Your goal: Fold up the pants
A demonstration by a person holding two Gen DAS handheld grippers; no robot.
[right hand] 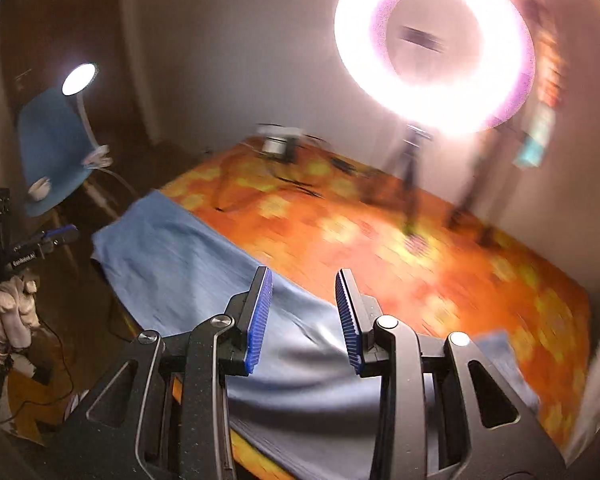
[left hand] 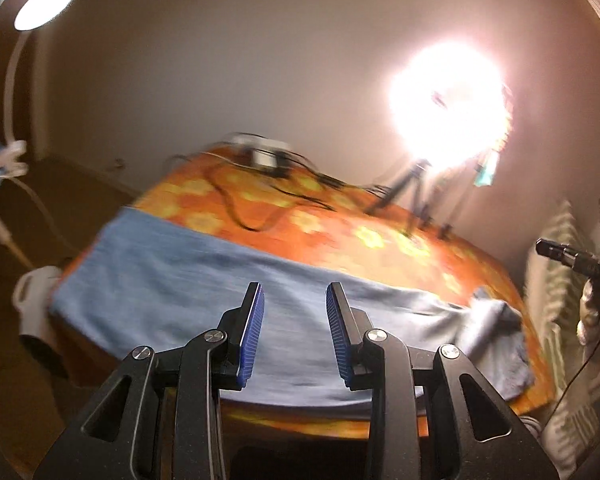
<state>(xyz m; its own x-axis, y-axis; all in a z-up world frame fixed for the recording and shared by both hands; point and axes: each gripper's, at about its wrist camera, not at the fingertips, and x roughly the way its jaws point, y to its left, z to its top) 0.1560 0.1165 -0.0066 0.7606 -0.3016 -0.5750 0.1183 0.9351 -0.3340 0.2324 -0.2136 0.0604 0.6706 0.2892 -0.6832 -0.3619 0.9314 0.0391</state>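
Blue pants lay flat along near edge of orange floral bed. Left tongs and right tongs hovered above, part open, empty. Best grip hem corners evenly. Far bed half free; cables, tripod at back.

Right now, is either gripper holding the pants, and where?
Nothing is held. The left gripper and right gripper both hang open above the blue pants, nothing between their fingers.

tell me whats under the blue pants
The blue pants lie flat on an orange flowered cover, which shows along their edges. What that cover lies on is hidden.
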